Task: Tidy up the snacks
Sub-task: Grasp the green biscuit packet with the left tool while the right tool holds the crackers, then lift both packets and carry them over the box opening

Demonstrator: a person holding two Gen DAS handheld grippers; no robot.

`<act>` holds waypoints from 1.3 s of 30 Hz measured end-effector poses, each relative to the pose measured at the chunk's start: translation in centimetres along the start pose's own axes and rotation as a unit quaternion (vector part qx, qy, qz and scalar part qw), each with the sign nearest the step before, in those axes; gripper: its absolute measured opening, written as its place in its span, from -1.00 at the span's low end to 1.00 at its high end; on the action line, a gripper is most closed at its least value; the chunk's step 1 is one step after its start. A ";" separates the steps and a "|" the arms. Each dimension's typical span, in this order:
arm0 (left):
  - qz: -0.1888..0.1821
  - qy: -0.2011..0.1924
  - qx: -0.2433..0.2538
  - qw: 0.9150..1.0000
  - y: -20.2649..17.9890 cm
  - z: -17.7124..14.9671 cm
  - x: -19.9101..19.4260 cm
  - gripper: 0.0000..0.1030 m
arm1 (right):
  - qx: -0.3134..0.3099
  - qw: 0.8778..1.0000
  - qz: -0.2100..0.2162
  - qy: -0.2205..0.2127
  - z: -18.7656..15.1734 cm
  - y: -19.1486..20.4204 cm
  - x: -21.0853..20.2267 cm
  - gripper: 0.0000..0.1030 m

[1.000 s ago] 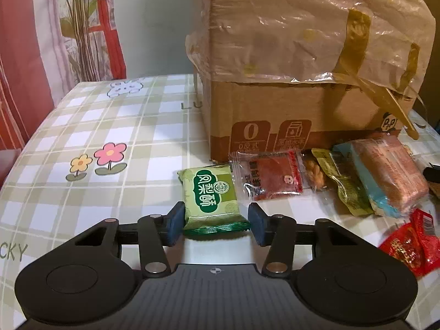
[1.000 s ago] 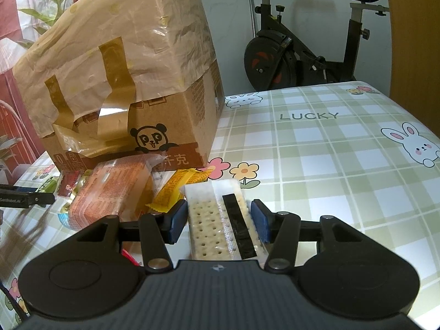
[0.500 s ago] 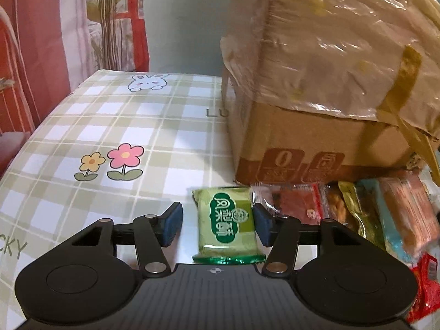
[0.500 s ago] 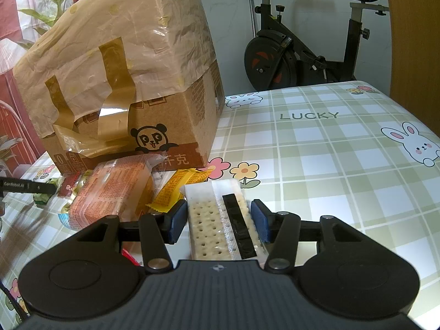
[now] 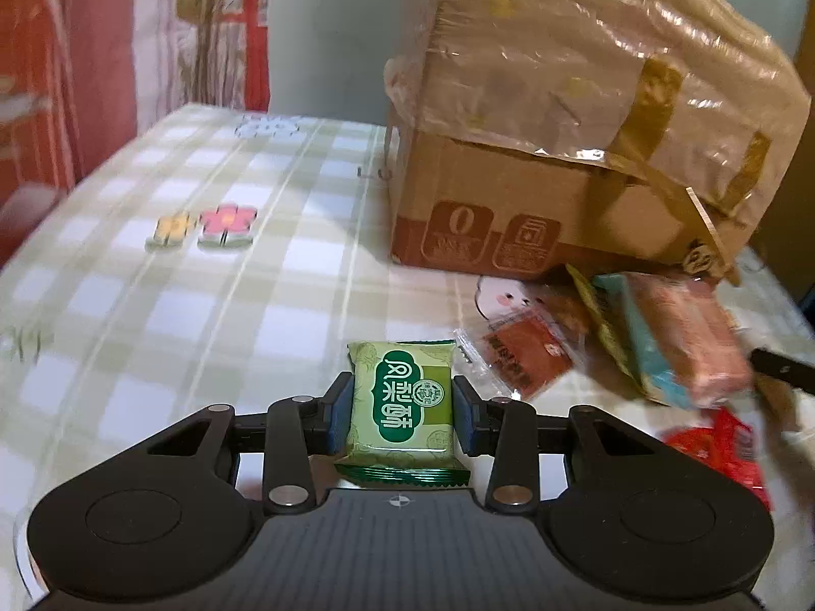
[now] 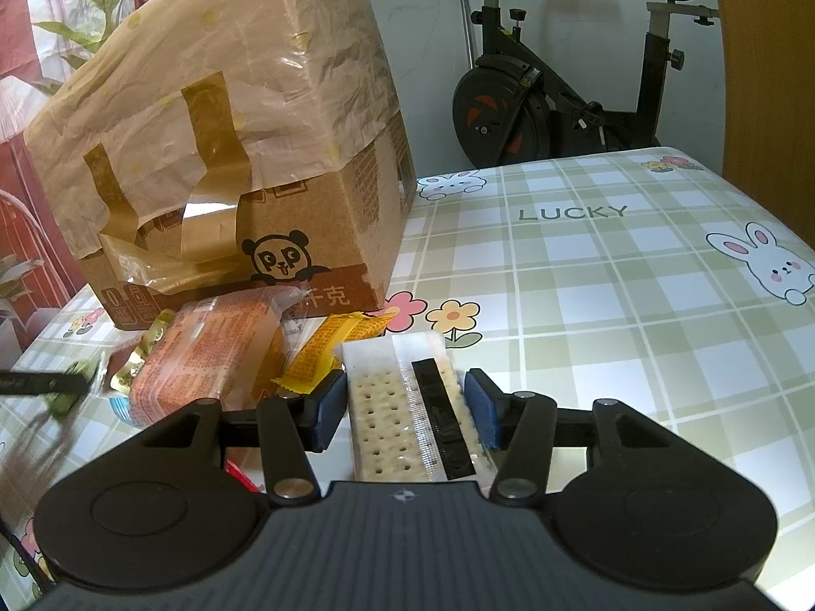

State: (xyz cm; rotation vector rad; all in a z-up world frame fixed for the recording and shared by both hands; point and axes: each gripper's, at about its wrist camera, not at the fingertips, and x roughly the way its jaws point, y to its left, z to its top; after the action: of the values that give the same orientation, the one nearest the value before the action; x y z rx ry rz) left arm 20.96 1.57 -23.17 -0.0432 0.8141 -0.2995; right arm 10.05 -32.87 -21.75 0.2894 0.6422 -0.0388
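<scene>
Left tongs (image 5: pixel 402 415), low centre of frame, are closing on the green snack packet (image 5: pixel 402 402); blue pads meet both long edges, packet flat on the table (image 5: pixel 204 315). Right tongs (image 6: pixel 405 415), low centre of their own view, grip the cracker pack (image 6: pixel 412 407) by its sides. Beyond, right of the green packet: red sachet (image 5: pixel 524 356), orange-and-teal pack (image 5: pixel 677 341), loose pile against the cardboard box (image 5: pixel 560 163) in upper right. Step, as judged: pick-up of two snacks for sorting. Next move calls for a firm squeeze, then a lift clear of the pile.
</scene>
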 end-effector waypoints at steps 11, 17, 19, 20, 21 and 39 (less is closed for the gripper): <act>0.015 -0.009 -0.008 1.000 -0.8 -1.3 -0.5 -0.18 | -0.003 1.000 -0.002 0.000 -0.1 0.1 0.0 0.05; 0.017 -0.015 -0.011 1.000 -0.9 -1.4 -0.7 -0.18 | -0.005 1.000 -0.004 0.000 -0.1 0.2 0.0 0.05; 0.016 -0.014 -0.015 1.000 -0.8 -1.4 -0.9 -0.18 | -0.005 1.000 -0.004 0.000 -0.1 0.1 0.0 0.05; 0.015 -0.013 -0.017 1.000 -0.8 -1.5 -1.0 -0.18 | -0.005 1.000 -0.004 0.000 -0.1 0.1 0.0 0.05; 0.014 -0.013 -0.019 1.000 -0.7 -1.5 -1.1 -0.18 | -0.005 1.000 -0.004 -0.001 -0.1 0.1 0.0 0.05; 0.002 -0.038 -0.013 0.999 -2.1 -1.4 -3.4 -0.18 | -0.041 0.999 -0.021 0.009 -0.2 1.0 0.2 0.08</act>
State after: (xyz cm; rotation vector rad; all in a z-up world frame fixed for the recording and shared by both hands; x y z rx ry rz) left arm 17.20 0.64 -21.38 -0.0769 0.7431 -0.2817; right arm 10.17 -31.85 -21.77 0.1972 0.6652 -0.0510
